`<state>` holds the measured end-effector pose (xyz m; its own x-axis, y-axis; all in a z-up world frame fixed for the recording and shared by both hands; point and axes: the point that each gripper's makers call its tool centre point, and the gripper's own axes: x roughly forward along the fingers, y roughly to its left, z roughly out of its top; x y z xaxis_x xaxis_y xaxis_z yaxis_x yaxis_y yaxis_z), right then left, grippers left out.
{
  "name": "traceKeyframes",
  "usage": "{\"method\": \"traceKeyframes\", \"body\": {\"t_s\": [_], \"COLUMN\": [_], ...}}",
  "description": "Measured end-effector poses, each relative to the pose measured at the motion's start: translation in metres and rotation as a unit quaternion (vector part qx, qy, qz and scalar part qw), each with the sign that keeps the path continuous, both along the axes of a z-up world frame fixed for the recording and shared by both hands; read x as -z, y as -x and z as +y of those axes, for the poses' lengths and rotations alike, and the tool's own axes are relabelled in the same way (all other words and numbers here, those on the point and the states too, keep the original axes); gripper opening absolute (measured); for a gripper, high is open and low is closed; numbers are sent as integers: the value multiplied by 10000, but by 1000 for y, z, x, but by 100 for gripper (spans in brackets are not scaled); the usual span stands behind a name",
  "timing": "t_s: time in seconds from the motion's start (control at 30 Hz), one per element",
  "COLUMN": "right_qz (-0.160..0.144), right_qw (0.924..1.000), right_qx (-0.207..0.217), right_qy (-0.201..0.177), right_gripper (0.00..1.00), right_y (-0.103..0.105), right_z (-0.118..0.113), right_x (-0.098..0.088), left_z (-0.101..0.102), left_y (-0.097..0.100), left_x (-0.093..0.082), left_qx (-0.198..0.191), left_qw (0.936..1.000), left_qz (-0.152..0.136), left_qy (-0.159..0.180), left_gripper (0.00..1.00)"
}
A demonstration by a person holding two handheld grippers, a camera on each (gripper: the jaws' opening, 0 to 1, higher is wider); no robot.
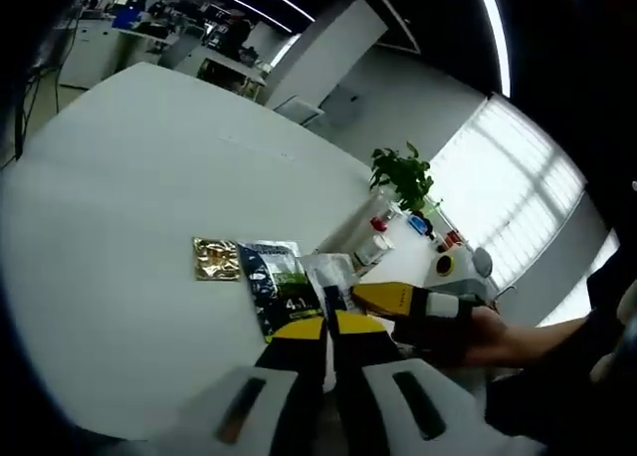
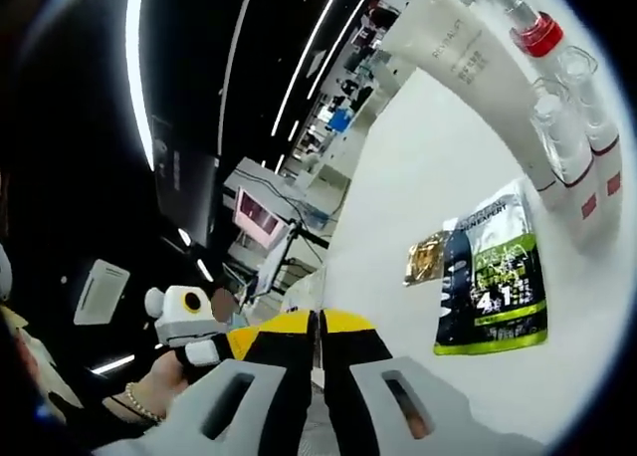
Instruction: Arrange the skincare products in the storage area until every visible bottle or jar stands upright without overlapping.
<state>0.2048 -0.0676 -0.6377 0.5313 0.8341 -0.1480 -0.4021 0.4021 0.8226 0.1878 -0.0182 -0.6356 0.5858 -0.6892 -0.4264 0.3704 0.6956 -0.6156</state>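
The room is a large open office with strip lights on a dark ceiling, a bright blinded window [image 1: 518, 177] on the right and desks far off. A broad white table [image 1: 129, 197] takes up most of the left gripper view. On it, near the grippers, a dark green sachet [image 1: 279, 289] lies flat with a small gold packet [image 1: 216, 259] touching its left edge. The skincare bottles [image 1: 376, 245] stand farther right by a potted plant [image 1: 403, 175]; in the right gripper view a white tube [image 2: 463, 63] and clear bottles with red bands [image 2: 567, 127] stand in a row there, upright and apparently not overlapping.

The left gripper [image 1: 326, 329] and the right gripper [image 2: 320, 325] both have their jaws pressed together on nothing, held low over the table, probably between moves.
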Motion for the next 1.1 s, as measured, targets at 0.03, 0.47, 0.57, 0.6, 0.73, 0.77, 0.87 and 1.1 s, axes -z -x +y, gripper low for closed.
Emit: {"method": "traceKeyframes", "body": {"t_s": [0.03, 0.47, 0.57, 0.6, 0.73, 0.77, 0.87, 1.1], "right_qz": [-72, -313, -304, -281, -284, -289, -285, -220], "right_qw": [9999, 9983, 9980, 9980, 9977, 9975, 9971, 9971], "right_qx": [10, -57, -75, -67, -74, -107, -137, -160], "right_qy": [119, 487, 548, 567, 608, 643, 687, 708], "right_gripper": [5, 9, 10, 11, 16, 16, 18, 19], "right_y": [-1, -1, 0, 0, 1, 2, 3, 4], "right_z": [0, 2, 0, -2, -4, -4, -6, -9], "right_x": [3, 11, 13, 15, 15, 16, 18, 23], "left_z": [2, 18, 20, 21, 21, 21, 19, 19], "left_y": [-1, -7, -10, -11, -13, -14, -16, -24], "left_x": [1, 29, 38, 41, 47, 49, 58, 70], "left_qx": [-6, 83, 74, 38, 19, 20, -5, -205], "left_qw": [10000, 9994, 9989, 9988, 9984, 9983, 9975, 9957], "left_qz": [6, 258, 368, 426, 497, 531, 671, 898], "left_qy": [-9, -237, -273, -255, -268, -260, -238, -101], "left_gripper": [0, 0, 0, 0, 0, 0, 0, 0]}}
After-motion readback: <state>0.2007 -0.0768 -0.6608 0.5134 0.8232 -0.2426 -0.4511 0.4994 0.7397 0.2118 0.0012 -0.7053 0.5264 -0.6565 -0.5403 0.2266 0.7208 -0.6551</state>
